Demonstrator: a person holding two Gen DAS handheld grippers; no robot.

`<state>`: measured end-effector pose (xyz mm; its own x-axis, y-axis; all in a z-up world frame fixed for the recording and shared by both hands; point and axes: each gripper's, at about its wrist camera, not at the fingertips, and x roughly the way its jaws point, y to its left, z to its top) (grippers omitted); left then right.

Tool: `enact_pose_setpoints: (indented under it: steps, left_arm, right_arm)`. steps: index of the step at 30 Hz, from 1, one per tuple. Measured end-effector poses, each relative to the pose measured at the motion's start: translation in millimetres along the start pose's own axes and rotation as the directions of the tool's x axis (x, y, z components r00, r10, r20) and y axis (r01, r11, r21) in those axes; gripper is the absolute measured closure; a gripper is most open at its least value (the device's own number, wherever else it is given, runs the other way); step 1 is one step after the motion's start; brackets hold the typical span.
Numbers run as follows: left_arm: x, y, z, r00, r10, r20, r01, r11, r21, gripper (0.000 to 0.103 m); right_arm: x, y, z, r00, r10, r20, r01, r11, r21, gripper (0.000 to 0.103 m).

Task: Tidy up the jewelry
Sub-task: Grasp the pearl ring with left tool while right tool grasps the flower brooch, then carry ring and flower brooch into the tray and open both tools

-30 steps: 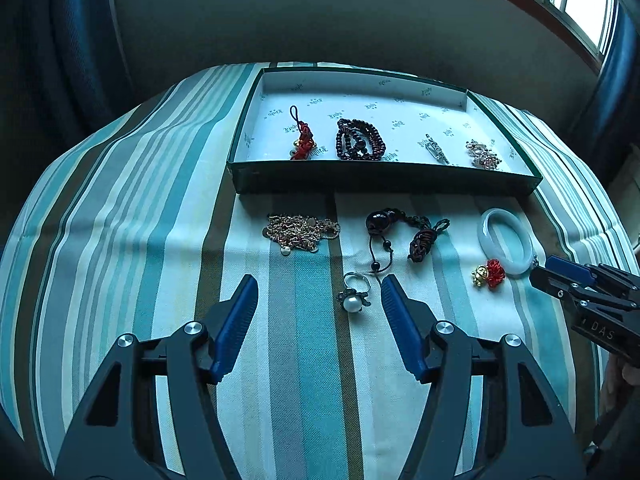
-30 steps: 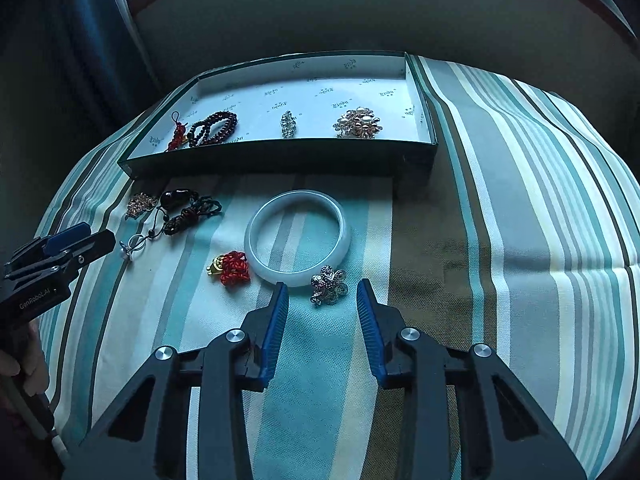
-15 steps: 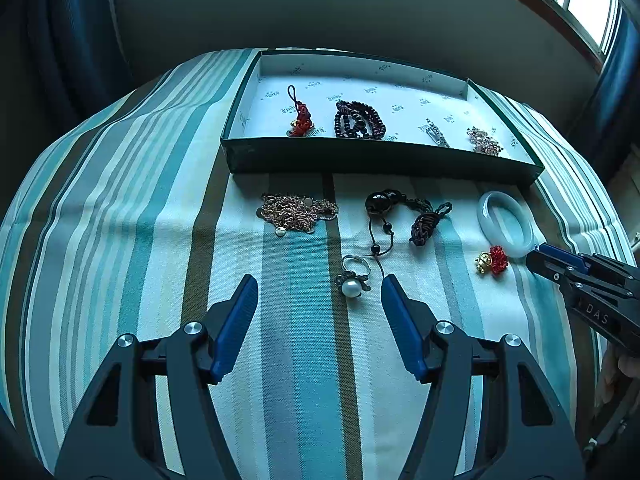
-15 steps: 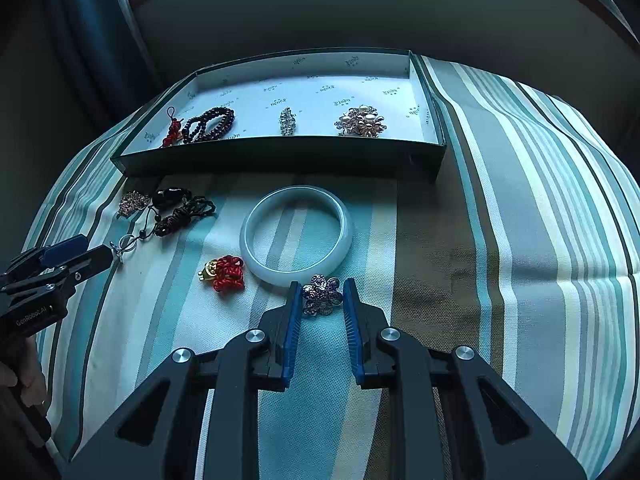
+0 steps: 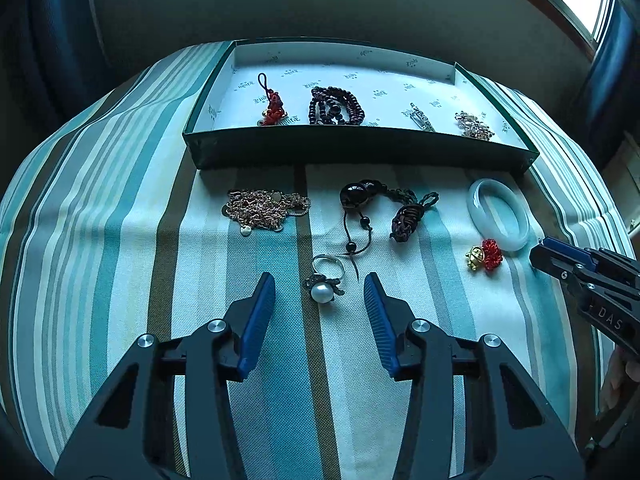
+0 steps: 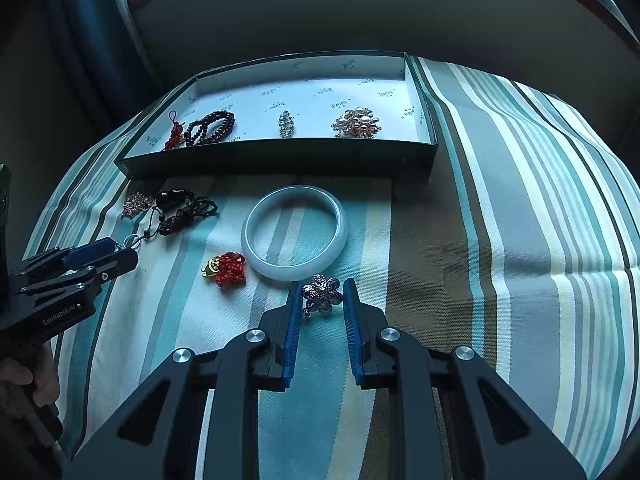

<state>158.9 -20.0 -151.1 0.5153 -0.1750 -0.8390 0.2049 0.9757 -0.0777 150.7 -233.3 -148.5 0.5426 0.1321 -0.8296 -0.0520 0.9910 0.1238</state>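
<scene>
A dark green box [image 5: 360, 152] with a white lining holds a red knot charm [image 5: 274, 110], a dark bead bracelet [image 5: 336, 106], a silver pin [image 5: 422, 118] and a gold brooch [image 5: 474, 126]. On the striped cloth lie a gold chain [image 5: 262, 208], a dark cord pendant [image 5: 356, 196], a pearl ring [image 5: 324, 286], a red-and-gold charm [image 5: 486, 256] and a white bangle [image 5: 500, 214]. My left gripper [image 5: 320, 292] is open around the pearl ring. My right gripper [image 6: 320, 296] is closed on a silver flower brooch [image 6: 322, 294] beside the bangle [image 6: 294, 232].
The striped cloth [image 6: 520, 220] covers the whole table and extends right of the box [image 6: 280, 156]. A dark wall and window frames stand behind the box. The left gripper also shows in the right wrist view [image 6: 116, 254].
My right gripper moved forward over the flower brooch and narrowed its jaws onto it. My left gripper moved closer to the pearl ring and stayed open.
</scene>
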Motion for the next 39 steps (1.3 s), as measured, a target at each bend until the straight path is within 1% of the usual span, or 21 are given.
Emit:
enact_pose_setpoints:
  steps: [4, 5, 7, 8, 17, 24, 31, 39]
  left_arm:
    - [1.0, 1.1, 1.4, 1.0, 0.004, 0.007, -0.004, 1.0, 0.014, 0.065]
    - [1.3, 0.6, 1.6, 1.0, 0.004, 0.008, -0.004, 1.0, 0.019, 0.069]
    - [1.5, -0.5, 1.8, 1.0, 0.002, 0.009, -0.002, 0.999, 0.033, 0.08]
    - [1.5, -0.6, 1.8, 1.0, 0.0, 0.009, 0.0, 0.999, 0.036, 0.082]
    - [-3.5, -3.6, -4.2, 1.0, -0.009, 0.012, 0.008, 0.999, 0.049, 0.082]
    - [-23.4, -4.7, -6.4, 0.999, -0.02, 0.042, 0.019, 0.999, 0.044, 0.082]
    - [-38.7, -5.6, 12.8, 0.995, -0.051, 0.087, 0.049, 0.998, 0.028, 0.082]
    - [-36.8, -7.7, 52.1, 0.987, -0.052, 0.152, 0.046, 0.998, 0.043, 0.082]
  right_arm:
    - [-0.2, 0.1, -0.5, 1.0, 0.005, 0.001, -0.005, 1.0, 0.002, 0.082]
    - [-0.2, 0.0, -0.5, 1.0, 0.006, 0.001, -0.006, 1.0, 0.002, 0.082]
    - [-0.3, 0.3, -0.4, 1.0, 0.007, 0.0, -0.007, 1.0, 0.001, 0.082]
    - [-0.3, 0.3, -0.5, 1.0, 0.007, 0.001, -0.007, 1.0, 0.002, 0.082]
    - [-3.0, 1.9, 0.3, 1.0, 0.01, 0.008, -0.01, 1.0, 0.002, 0.082]
    - [-12.5, 4.2, 2.8, 0.999, 0.021, 0.028, -0.021, 1.0, 0.005, 0.082]
    - [-25.5, 8.8, 20.2, 0.996, 0.041, 0.075, -0.041, 0.999, -0.002, 0.082]
    - [-22.9, 15.2, 64.1, 0.989, 0.048, 0.138, -0.045, 0.999, -0.029, 0.082]
